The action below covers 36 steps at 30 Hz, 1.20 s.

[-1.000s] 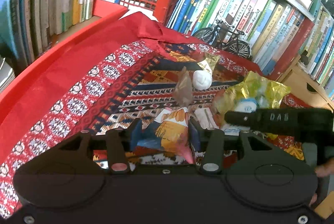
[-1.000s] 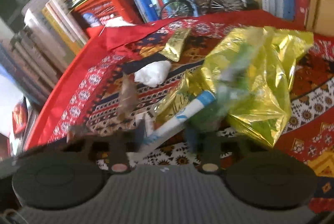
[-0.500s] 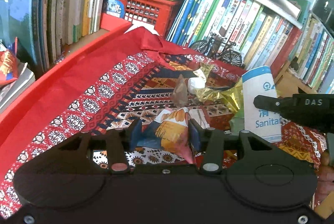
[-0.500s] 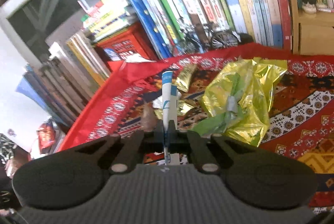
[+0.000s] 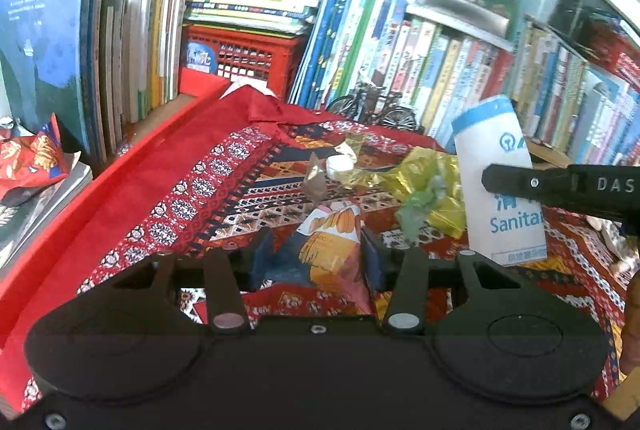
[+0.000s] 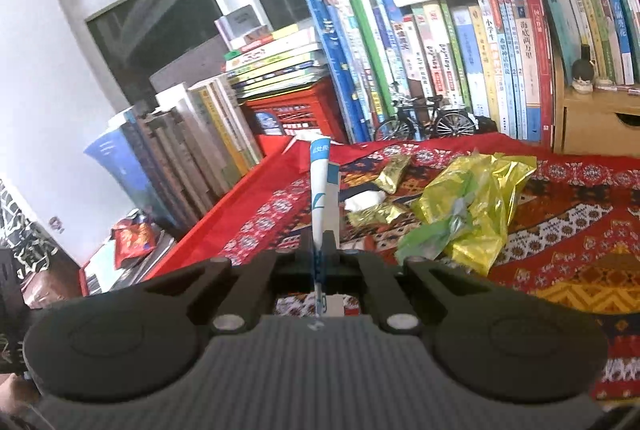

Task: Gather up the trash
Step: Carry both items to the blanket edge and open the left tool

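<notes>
Left wrist view: the left hand-held gripper [image 5: 316, 254] pinches a crumpled snack wrapper [image 5: 334, 242], orange and dark blue, between its two pads, lifted above a surface covered by a red patterned cloth [image 5: 208, 197]. To the right, the right hand-held gripper [image 5: 486, 178] holds a flat white and blue sanitary bag [image 5: 496, 165] upright. On the cloth behind lie a crumpled yellow-green foil bag [image 5: 430, 177], a white paper wad [image 5: 340, 162] and a small brown wrapper [image 5: 314, 179].

Right wrist view: the right hand-held gripper's jaws are pressed together on the sanitary bag, seen edge-on, standing straight up. The foil bag lies to the right on the cloth. Books [image 6: 460, 57], a red crate [image 6: 296, 113] and a toy bicycle [image 6: 424, 119] line the back.
</notes>
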Motion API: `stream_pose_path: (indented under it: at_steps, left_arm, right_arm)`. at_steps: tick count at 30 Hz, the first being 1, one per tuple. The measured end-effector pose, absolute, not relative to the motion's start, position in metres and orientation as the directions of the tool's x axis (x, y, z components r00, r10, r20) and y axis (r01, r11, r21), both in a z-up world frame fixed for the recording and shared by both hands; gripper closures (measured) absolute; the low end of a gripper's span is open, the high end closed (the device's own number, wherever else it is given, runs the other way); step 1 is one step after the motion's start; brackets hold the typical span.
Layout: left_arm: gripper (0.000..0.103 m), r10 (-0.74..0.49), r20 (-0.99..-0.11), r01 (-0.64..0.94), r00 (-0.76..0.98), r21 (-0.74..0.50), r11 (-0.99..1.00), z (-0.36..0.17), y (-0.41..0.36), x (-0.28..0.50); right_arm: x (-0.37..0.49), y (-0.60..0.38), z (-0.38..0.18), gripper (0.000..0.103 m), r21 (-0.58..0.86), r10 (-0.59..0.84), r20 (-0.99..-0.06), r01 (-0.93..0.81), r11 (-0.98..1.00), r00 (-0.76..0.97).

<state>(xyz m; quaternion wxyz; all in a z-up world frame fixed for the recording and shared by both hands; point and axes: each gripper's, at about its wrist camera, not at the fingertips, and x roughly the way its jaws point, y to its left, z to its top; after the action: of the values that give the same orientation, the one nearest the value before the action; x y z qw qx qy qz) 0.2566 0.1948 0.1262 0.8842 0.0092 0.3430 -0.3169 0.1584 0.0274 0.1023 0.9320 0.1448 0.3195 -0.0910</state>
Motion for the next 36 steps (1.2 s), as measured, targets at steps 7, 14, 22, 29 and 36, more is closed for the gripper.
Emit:
stream_pose_path:
  at_steps: [7,14,22,29,36]
  left_arm:
    - [0.059,-0.580,-0.602,0.592,0.549,-0.210,0.778,0.130,0.221,0.219]
    - [0.059,-0.602,-0.591,0.595,0.537,-0.241,0.767,0.129,0.254,0.189]
    - [0.059,-0.608,-0.581,0.594,0.541,-0.248,0.765,0.128,0.300,0.158]
    - [0.059,-0.604,-0.583,0.571,0.543,-0.271,0.775,0.126,0.340,0.138]
    - [0.059,-0.599,-0.596,0.557,0.535,-0.283,0.781,0.121,0.373,0.120]
  right_arm:
    - [0.118,0.070,0.120,0.098,0.151,-0.125,-0.577,0.256,0.955,0.807]
    - [0.086,0.100,0.125,0.098,0.166,-0.123,-0.563,0.258,0.952,0.817]
    - [0.059,0.137,0.122,0.098,0.159,-0.130,-0.573,0.266,0.951,0.809]
    - [0.040,0.172,0.116,0.098,0.160,-0.123,-0.585,0.263,0.952,0.802]
    - [0.022,0.201,0.107,0.098,0.167,-0.109,-0.601,0.258,0.952,0.792]
